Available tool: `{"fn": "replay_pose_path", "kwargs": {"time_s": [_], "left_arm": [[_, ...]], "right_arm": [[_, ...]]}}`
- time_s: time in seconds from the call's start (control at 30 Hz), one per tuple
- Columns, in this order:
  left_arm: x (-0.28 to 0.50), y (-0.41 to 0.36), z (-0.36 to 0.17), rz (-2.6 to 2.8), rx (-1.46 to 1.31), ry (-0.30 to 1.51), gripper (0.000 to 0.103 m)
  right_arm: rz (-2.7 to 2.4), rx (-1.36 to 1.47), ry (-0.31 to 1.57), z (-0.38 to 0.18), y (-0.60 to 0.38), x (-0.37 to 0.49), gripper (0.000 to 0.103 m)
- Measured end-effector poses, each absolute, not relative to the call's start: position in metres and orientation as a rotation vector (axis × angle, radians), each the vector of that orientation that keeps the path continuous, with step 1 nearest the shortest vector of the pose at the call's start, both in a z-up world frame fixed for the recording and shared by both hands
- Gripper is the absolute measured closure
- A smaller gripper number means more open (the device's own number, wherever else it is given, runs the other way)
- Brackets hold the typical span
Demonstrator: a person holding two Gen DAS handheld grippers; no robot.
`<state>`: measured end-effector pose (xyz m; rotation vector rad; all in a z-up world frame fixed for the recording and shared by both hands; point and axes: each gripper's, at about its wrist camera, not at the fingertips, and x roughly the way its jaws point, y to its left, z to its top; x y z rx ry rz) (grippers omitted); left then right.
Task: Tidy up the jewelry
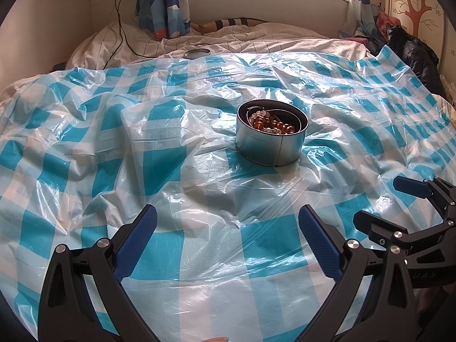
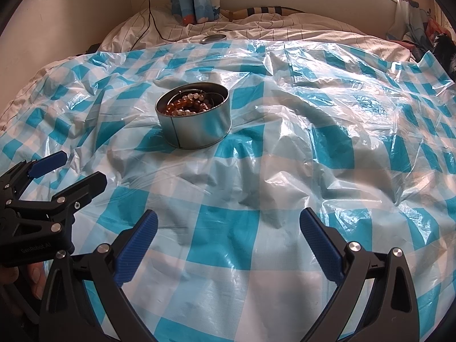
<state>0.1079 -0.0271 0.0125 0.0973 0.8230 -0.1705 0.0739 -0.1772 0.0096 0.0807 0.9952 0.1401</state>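
A round metal tin (image 1: 270, 145) stands open on the blue-and-white checked plastic sheet (image 1: 199, 256). It holds amber and pale bead bracelets (image 1: 270, 124). In the right wrist view the tin (image 2: 196, 126) sits ahead to the left, with the beads (image 2: 188, 104) inside. Its lid (image 1: 196, 53) lies far back on the bedding, also in the right wrist view (image 2: 213, 38). My left gripper (image 1: 228, 219) is open and empty, well short of the tin. My right gripper (image 2: 228, 222) is open and empty too. Each shows in the other's view: right (image 1: 384, 202), left (image 2: 77, 168).
The sheet (image 2: 285, 171) covers a bed with striped white bedding (image 1: 256, 40). A black cable (image 1: 119, 28) runs down the back left wall. Curtains (image 1: 162, 2) hang at the back. Dark bags (image 1: 410, 48) pile at the right edge.
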Motion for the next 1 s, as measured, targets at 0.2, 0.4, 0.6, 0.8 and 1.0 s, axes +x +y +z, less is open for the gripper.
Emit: {"fn": "replay_pose_path", "kwargs": {"time_s": [0.2,0.4,0.6,0.8,1.0], "left_arm": [[0.1079,-0.0271,0.0131,-0.170,0.098,0.823,0.007],[0.1077,-0.0277,0.0131,-0.170,0.098,0.823,0.007],[0.1079,-0.0277,0.0136,-0.170,0.099,0.823,0.007],[0.1080,-0.0280,0.0134,-0.169,0.098,0.821,0.007],[0.1081,-0.0278,0.0141,-0.170,0.100,0.823,0.007]], "right_arm": [[0.142,0.079,0.999,0.0085,-0.1762,0.0740,0.007],[0.143,0.078,1.000,0.0085,-0.1764,0.0742,0.007],[0.143,0.079,1.001,0.0082,-0.1758,0.0738,0.007],[0.139,0.081,0.998,0.0081,-0.1767,0.0737,0.007],[0.139,0.081,0.997,0.0082,-0.1763,0.0739,0.007]]}}
